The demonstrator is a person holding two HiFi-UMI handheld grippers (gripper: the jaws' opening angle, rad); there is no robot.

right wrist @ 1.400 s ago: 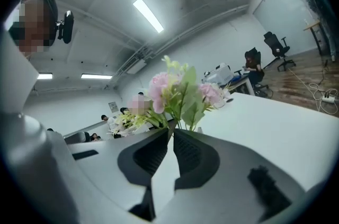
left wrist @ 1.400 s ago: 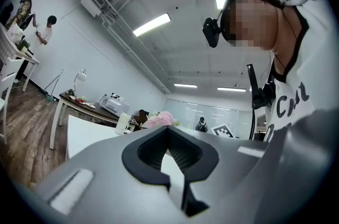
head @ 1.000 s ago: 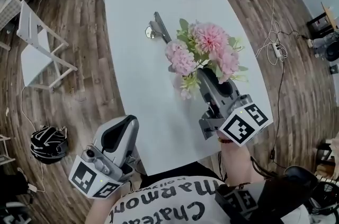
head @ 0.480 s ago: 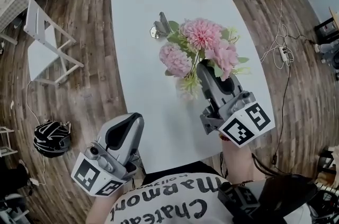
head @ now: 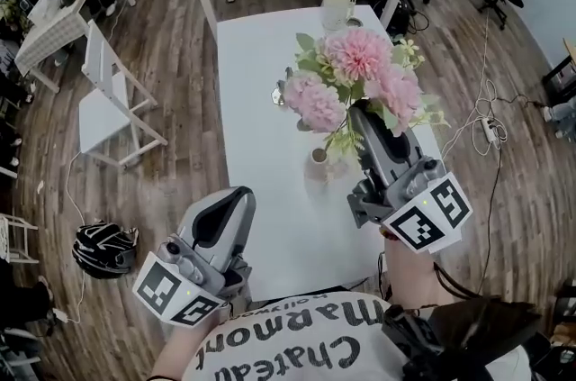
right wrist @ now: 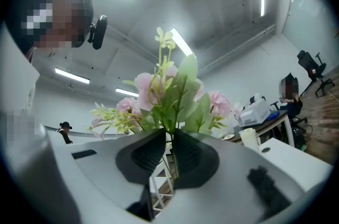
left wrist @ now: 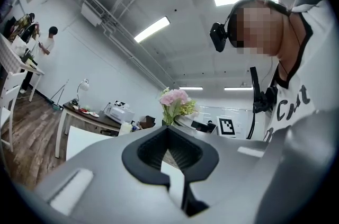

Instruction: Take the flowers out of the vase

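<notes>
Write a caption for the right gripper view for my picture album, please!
The right tongs, jaws closing, pinch the green stems of the pink flowers fanning out above them.

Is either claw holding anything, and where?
The right gripper, jaws closing, grips the flowers by their stems below the blooms; the left gripper holds nothing.

You wear a white shirt (head: 270,352) with bold black lettering and a black head camera (left wrist: 218,37). Your left gripper (left wrist: 168,138) and right gripper (right wrist: 170,139) are smooth grey shells with black ribbed pads (left wrist: 186,154) and black-and-white marker cubes (head: 429,213). The right one's jaws are closing, flower stems (right wrist: 170,125) between them.
</notes>
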